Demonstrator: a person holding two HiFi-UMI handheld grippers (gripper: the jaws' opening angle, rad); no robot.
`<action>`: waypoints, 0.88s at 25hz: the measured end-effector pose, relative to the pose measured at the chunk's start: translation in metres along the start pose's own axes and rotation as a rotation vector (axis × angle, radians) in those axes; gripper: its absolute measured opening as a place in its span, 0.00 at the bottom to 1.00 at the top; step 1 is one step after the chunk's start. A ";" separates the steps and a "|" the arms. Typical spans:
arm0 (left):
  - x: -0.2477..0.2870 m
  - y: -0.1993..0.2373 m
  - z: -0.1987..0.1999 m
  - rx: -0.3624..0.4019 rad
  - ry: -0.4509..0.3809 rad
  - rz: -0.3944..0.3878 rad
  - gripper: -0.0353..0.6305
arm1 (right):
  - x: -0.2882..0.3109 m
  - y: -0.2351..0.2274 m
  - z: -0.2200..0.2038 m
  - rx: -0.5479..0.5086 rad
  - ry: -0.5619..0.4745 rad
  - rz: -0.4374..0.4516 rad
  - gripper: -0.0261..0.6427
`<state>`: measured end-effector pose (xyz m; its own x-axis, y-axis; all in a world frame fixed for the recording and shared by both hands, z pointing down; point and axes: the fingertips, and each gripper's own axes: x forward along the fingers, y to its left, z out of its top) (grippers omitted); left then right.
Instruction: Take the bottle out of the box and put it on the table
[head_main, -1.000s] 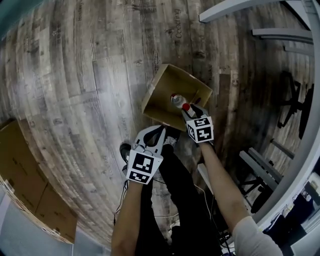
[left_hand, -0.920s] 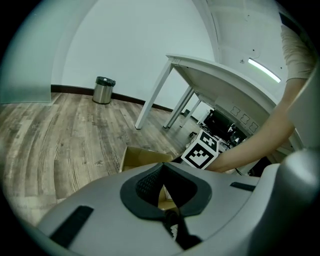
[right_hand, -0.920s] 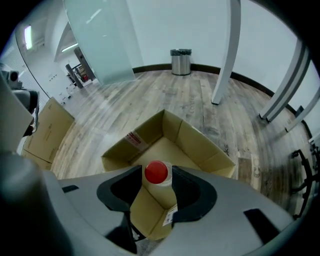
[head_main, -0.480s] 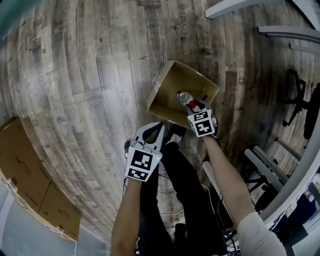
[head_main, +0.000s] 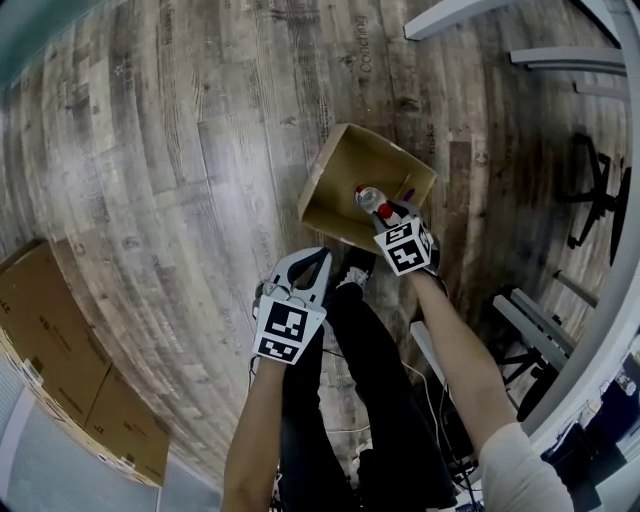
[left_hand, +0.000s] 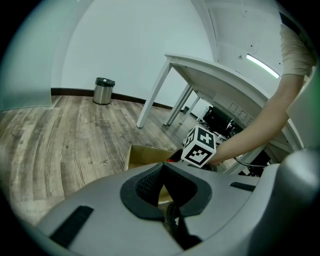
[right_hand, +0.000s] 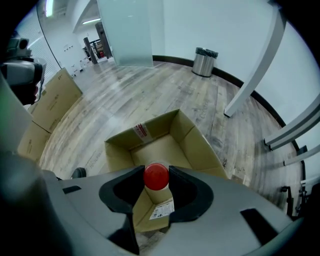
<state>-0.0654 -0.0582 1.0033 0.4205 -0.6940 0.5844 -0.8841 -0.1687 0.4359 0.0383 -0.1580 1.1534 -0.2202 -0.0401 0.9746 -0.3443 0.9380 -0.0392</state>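
An open cardboard box (head_main: 325, 205) stands on the wood floor, and a clear bottle (head_main: 368, 197) with a red cap (right_hand: 156, 177) stands upright inside it. My right gripper (head_main: 386, 212) points steeply down into the box, and its pads press the bottle's top (right_hand: 156, 181) from both sides. The bottle's body below the cap is mostly hidden by the jaws. Nearer my legs, my left gripper (head_main: 322, 256) hovers short of the box with its jaws together and nothing between them (left_hand: 167, 207). The box's rim (left_hand: 145, 154) shows just beyond those jaws.
Flattened cartons (head_main: 50, 340) lie at the left on the floor. White table legs (head_main: 480, 15) stand beyond the box, and a table top (left_hand: 225, 75) rises to the right. A steel bin (right_hand: 205, 61) stands by the wall. A chair base (head_main: 590, 200) is at the right.
The right gripper has rolled a little over the box and its jaws have come in onto the bottle's cap. The left gripper has stayed put.
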 end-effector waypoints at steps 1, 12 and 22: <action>-0.002 -0.002 0.002 0.006 -0.001 -0.002 0.07 | -0.005 0.002 0.002 -0.011 -0.001 0.004 0.31; -0.045 -0.044 0.024 0.093 0.053 -0.056 0.07 | -0.099 0.033 0.026 -0.179 -0.007 0.047 0.31; -0.110 -0.083 0.081 0.172 0.040 -0.081 0.07 | -0.210 0.045 0.043 -0.139 -0.046 0.051 0.31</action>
<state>-0.0547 -0.0246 0.8472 0.4962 -0.6457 0.5804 -0.8675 -0.3423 0.3609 0.0299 -0.1226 0.9374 -0.2773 -0.0040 0.9608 -0.2022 0.9778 -0.0543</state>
